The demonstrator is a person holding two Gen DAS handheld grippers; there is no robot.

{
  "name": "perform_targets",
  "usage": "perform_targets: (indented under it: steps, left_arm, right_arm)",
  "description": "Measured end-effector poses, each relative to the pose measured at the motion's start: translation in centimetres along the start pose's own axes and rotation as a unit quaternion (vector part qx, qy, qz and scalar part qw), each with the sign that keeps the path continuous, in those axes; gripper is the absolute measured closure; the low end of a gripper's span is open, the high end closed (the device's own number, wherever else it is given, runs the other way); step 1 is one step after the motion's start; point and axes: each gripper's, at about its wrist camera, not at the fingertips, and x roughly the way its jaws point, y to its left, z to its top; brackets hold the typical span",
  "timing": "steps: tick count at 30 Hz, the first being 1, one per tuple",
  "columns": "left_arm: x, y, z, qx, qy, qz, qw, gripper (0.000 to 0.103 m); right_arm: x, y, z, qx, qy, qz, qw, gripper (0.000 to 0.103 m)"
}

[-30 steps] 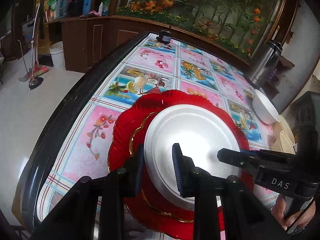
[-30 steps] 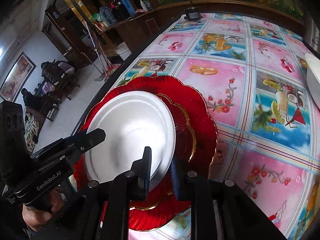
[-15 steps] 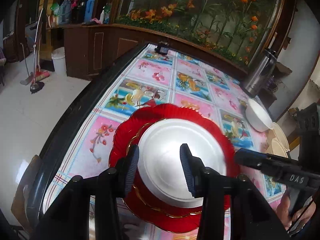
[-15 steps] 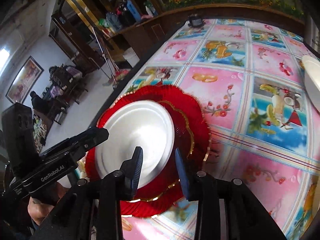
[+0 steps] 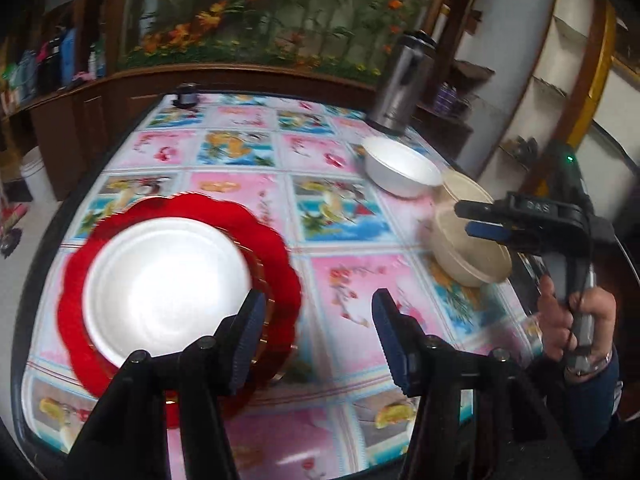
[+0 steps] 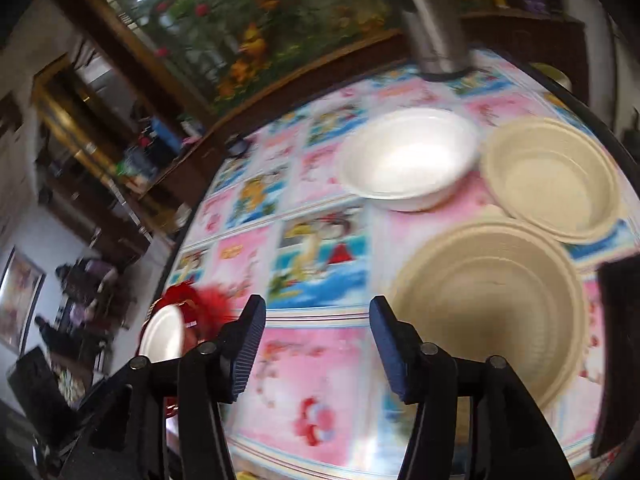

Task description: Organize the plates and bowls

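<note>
Both grippers open, nothing between their jaws

White plate sits on red plate lower left near the table edge; left gripper and right gripper, just opened, over bare cloth; bowls crowd the right.

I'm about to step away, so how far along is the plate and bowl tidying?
Done: the white plate sits stacked on the red plate. In hand: nothing; the left gripper and right gripper have just been opening, empty. Left: the white bowl and two tan bowls stand separate.
</note>
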Motion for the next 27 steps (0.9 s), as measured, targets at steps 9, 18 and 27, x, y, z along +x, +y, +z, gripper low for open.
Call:
perform_targets:
  steps: [9, 18, 27]
  left_arm:
    - [1.9, -2.0, -1.0, 0.022, 0.029, -0.024, 0.999, 0.049]
    - [1.3, -2.0, -1.2, 0.022, 0.026, -0.025, 0.9991, 0.048]
    - [1.8, -2.3, -1.2, 0.007, 0.037, -0.046, 0.9982, 0.049]
  right_arm:
    - [-1.0, -4.3, -1.6, 0.004, 0.022, -0.031, 0.999, 0.038]
    - [2.0, 0.0, -3.7, -0.015, 0.075, 0.033, 0.997, 0.035]
    - [-1.1, 1.2, -3.3, -0.03, 0.01, 0.057, 0.998, 0.035]
